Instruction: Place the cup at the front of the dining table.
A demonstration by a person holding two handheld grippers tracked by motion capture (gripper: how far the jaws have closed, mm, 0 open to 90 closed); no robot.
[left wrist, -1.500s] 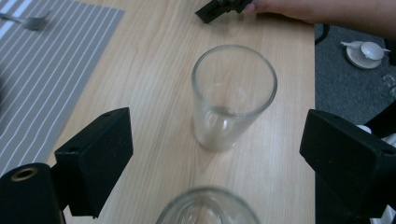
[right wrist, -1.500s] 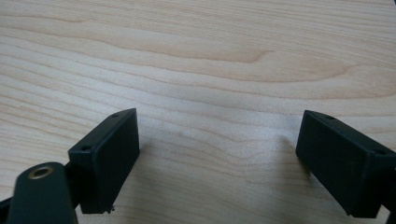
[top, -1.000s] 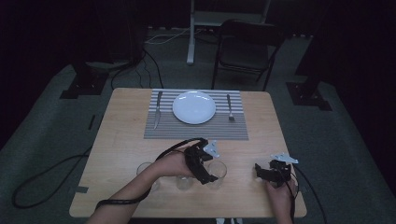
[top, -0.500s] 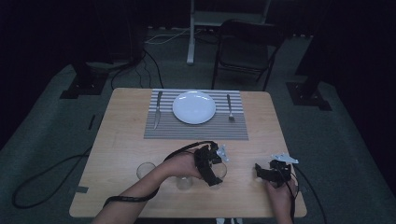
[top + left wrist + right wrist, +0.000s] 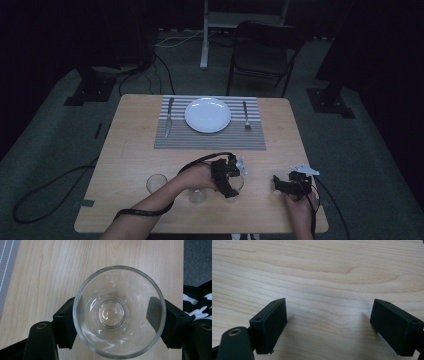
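- The left gripper (image 5: 117,322) has just been closing; its jaws now clasp the clear, round drinking glass (image 5: 119,312) at the table's near edge.
- The right gripper (image 5: 329,327) rests near right, jaws spread, empty.
- Judged left: lifting and carrying the glass toward the far grey striped placemat (image 5: 210,135).

The right gripper (image 5: 328,326) hangs low over the table (image 5: 324,270), its two black jaws spread wide with only bare pale wood grain between them. Neither jaw touches anything. A brass-ringed hole sits on the gripper's body just below the nearer jaw.
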